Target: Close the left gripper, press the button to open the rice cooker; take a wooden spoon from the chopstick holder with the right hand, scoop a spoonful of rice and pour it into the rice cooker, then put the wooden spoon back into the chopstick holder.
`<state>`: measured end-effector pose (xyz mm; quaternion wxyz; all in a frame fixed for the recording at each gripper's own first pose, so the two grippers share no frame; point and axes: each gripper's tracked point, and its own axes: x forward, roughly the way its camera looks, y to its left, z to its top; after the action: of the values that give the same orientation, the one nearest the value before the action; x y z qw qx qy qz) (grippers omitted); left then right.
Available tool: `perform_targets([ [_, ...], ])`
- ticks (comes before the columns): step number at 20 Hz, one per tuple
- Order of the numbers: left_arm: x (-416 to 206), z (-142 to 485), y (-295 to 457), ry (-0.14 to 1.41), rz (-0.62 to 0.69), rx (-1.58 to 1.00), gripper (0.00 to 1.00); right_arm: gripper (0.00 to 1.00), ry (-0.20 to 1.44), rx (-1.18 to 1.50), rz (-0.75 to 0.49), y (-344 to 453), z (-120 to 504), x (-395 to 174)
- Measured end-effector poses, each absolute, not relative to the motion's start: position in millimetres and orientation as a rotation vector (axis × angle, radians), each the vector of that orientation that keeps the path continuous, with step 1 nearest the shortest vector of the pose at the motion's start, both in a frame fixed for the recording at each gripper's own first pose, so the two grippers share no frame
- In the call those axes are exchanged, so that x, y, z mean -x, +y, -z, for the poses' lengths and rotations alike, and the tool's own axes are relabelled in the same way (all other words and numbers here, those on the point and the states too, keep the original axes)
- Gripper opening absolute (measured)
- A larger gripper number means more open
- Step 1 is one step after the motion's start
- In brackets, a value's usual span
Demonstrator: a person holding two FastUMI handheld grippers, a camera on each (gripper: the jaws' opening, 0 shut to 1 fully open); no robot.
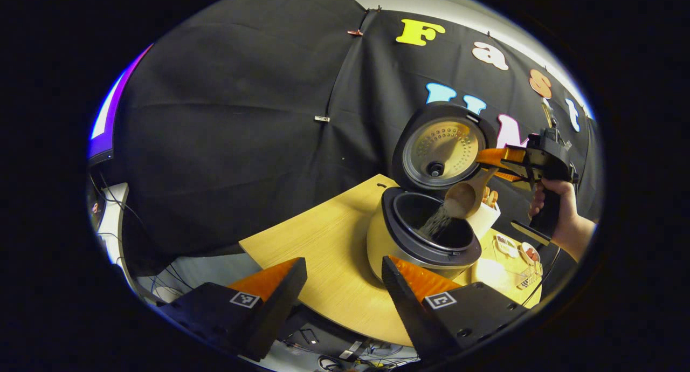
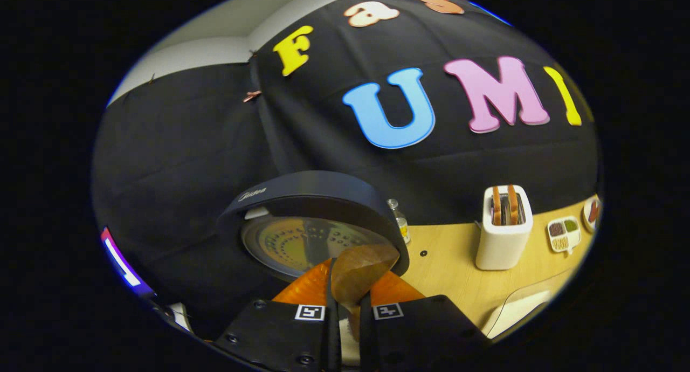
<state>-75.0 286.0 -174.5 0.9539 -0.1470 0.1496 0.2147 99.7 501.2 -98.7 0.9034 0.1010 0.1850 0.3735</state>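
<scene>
The left gripper (image 1: 339, 286) idles nearest, jaws spread wide, low at the counter (image 1: 323, 242) edge. Beyond it stands the rice cooker (image 1: 423, 237), lid up. Above its pot the right gripper (image 1: 498, 159) clamps the wooden spoon (image 1: 463, 197) — handle slanting up toward the hand (image 1: 560, 210), bowl tipped down, rice (image 1: 439, 221) streaming in. The chopstick holder (image 1: 485, 215) sits just behind.
</scene>
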Motion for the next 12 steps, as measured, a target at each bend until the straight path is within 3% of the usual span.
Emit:
perform_targets([
  [1,74.6,174.7,285.4,0.305,-0.434,0.295,0.95,0.17,0.364,-0.181,-0.796,505.7,98.6,-97.8],
  [5,71.3,171.7,282.1,0.296,-0.427,0.291,0.95,0.17,0.303,-0.039,-0.885,513.9,106.7,-83.6],
  [6,69.5,170.4,281.1,0.295,-0.425,0.29,0.95,0.13,0.29,0.002,-0.916,515.6,111.1,-76.3],
  [8,66.4,169.9,279.3,0.295,-0.42,0.285,0.95,0.18,0.262,0.085,-0.977,519.7,118.1,-63.0],
  [12,62.8,165.4,276.3,0.292,-0.408,0.262,0.95,0.18,0.201,0.239,-1.086,526.4,132.2,-34.3],
])
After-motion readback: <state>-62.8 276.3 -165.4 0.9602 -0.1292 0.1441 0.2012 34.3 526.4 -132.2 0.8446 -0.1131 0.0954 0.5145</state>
